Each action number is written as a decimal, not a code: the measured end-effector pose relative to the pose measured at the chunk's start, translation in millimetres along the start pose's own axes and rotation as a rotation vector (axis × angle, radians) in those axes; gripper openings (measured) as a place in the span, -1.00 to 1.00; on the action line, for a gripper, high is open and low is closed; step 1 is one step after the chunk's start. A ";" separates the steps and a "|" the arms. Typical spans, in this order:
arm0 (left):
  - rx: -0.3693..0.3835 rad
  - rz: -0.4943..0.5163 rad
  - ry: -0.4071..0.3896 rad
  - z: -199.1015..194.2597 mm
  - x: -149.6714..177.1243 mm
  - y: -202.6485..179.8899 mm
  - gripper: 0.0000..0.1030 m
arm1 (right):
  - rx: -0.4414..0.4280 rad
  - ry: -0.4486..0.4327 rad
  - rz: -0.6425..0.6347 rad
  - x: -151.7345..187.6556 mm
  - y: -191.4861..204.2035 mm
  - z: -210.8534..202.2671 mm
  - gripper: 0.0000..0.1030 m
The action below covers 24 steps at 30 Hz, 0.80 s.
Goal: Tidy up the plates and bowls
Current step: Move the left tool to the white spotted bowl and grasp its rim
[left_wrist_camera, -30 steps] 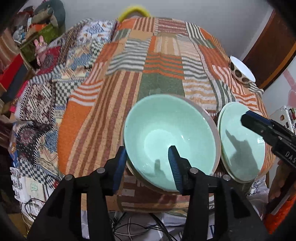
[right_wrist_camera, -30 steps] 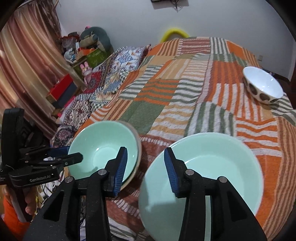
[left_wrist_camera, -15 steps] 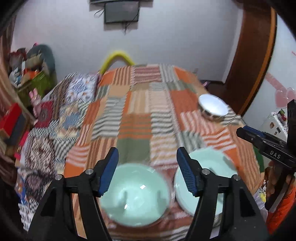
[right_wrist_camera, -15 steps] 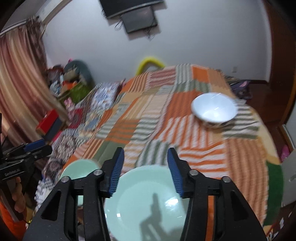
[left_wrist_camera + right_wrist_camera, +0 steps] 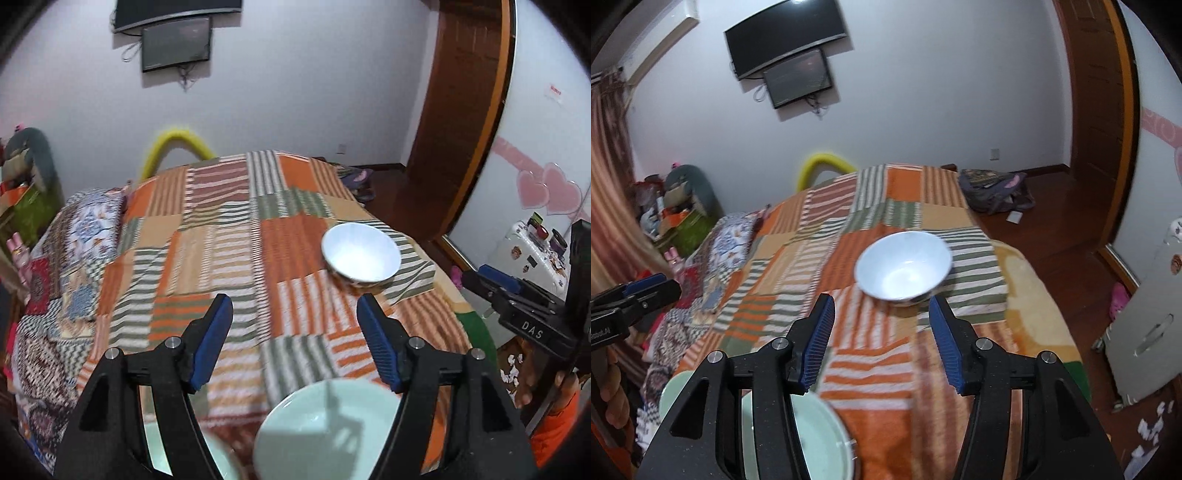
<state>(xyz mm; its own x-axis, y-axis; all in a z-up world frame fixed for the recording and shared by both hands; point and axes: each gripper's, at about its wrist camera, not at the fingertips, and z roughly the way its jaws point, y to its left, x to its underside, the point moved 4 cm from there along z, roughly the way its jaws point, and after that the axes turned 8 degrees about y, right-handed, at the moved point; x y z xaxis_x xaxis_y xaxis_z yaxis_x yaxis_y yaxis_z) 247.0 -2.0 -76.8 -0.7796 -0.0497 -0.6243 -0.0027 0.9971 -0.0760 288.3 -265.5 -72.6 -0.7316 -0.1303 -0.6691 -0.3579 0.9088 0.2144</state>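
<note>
A white bowl (image 5: 360, 258) (image 5: 903, 271) with a dark-spotted outside stands far out on the patchwork blanket (image 5: 221, 258), beyond both grippers. Two mint-green bowls rest at the near edge: one (image 5: 325, 428) (image 5: 812, 439) under the fingers, the other (image 5: 674, 395) to its left, mostly hidden. My left gripper (image 5: 295, 343) hangs above the blanket, its jaws opening with nothing between them. My right gripper (image 5: 882, 343) is open and empty, and the white bowl lies just past its fingertips. Each gripper shows at the edge of the other's view.
The bed fills the middle of the room. A yellow foam arch (image 5: 827, 164) and a wall screen (image 5: 786, 62) are beyond it. A backpack (image 5: 993, 190) lies on the wooden floor to the right, near a white cabinet (image 5: 1145, 314). Clutter and a curtain line the left side.
Both grippers have let go of the green bowls' rims, pulled back and risen, with jaws wider. The green bowls have slid to the bottom of both views and the white bowl is now central.
</note>
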 end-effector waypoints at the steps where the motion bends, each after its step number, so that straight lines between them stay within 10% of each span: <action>1: 0.009 0.006 0.007 7.9 -5.3 -4.2 0.35 | 0.003 0.003 0.006 -1.3 -3.4 2.6 -0.04; 20: 0.062 -0.022 0.216 175.6 -51.1 -4.9 0.35 | 0.032 0.185 0.096 -23.4 -54.1 125.1 -0.04; 24: 0.050 -0.005 0.228 196.7 -57.5 -6.0 0.35 | 0.023 0.236 0.118 -23.3 -65.0 148.5 -0.41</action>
<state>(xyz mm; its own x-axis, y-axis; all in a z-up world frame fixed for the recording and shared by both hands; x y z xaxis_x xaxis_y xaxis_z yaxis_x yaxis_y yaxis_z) 415.0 -16.5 -193.3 -0.9011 -0.0351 -0.4322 0.0192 0.9925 -0.1206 414.7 -262.7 -176.6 -0.8836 -0.1098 -0.4551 -0.2513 0.9314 0.2632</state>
